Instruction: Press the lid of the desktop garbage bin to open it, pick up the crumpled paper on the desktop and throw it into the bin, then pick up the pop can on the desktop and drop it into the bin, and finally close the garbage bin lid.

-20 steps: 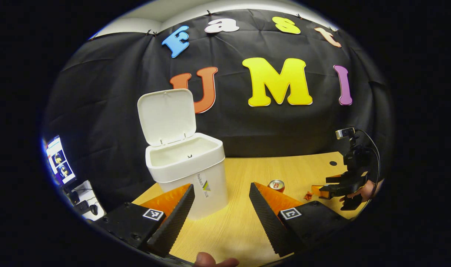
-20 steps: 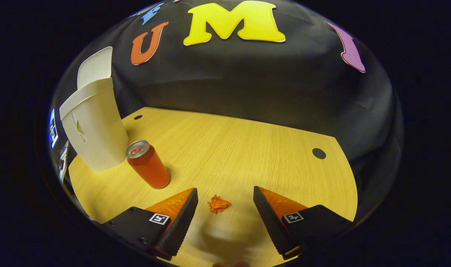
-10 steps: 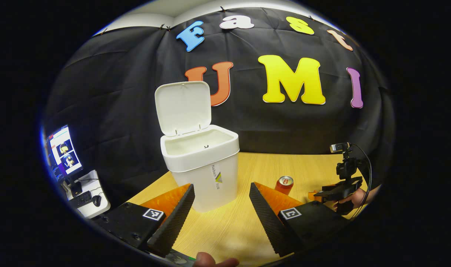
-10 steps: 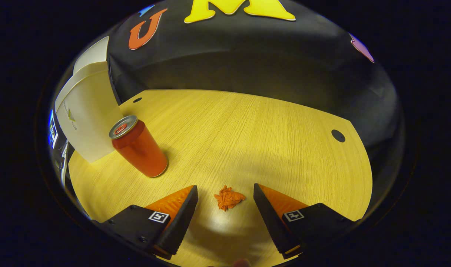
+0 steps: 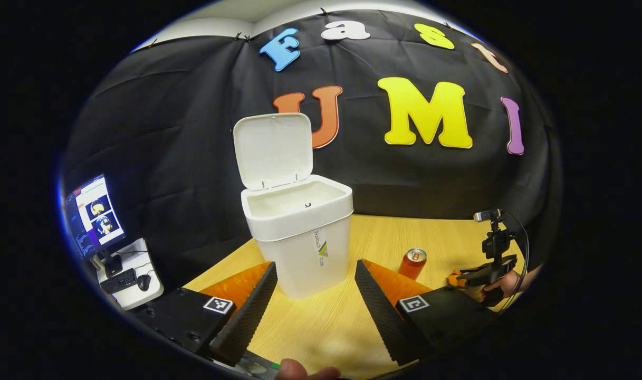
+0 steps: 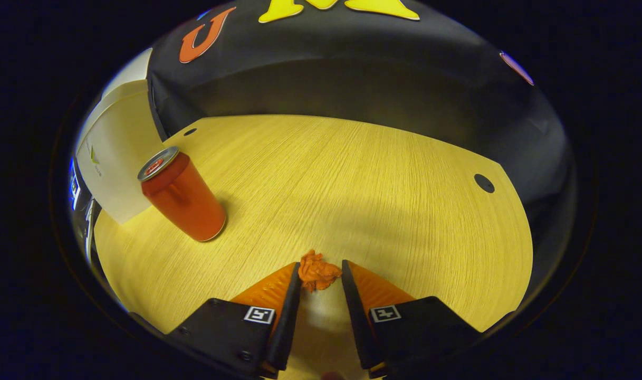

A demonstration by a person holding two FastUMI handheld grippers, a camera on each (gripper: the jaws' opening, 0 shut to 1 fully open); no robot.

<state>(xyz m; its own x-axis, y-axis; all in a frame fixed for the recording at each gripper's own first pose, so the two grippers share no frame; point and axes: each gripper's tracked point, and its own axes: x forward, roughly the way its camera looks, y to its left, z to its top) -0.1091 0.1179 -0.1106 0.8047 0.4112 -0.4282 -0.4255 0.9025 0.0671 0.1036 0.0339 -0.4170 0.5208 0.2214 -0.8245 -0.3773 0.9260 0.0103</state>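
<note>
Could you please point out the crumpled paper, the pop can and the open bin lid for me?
crumpled paper [image 6: 318,271]: right gripper view, middle of the wad.
pop can [image 6: 186,202]: right gripper view, side wall of the can.
bin lid [image 5: 272,150]: left gripper view, inner face of the raised lid.

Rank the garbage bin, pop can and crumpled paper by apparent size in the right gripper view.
1. Garbage bin, partly cut off at the view's edge.
2. Pop can.
3. Crumpled paper, smallest though nearest the camera, between the right gripper fingers.
</note>
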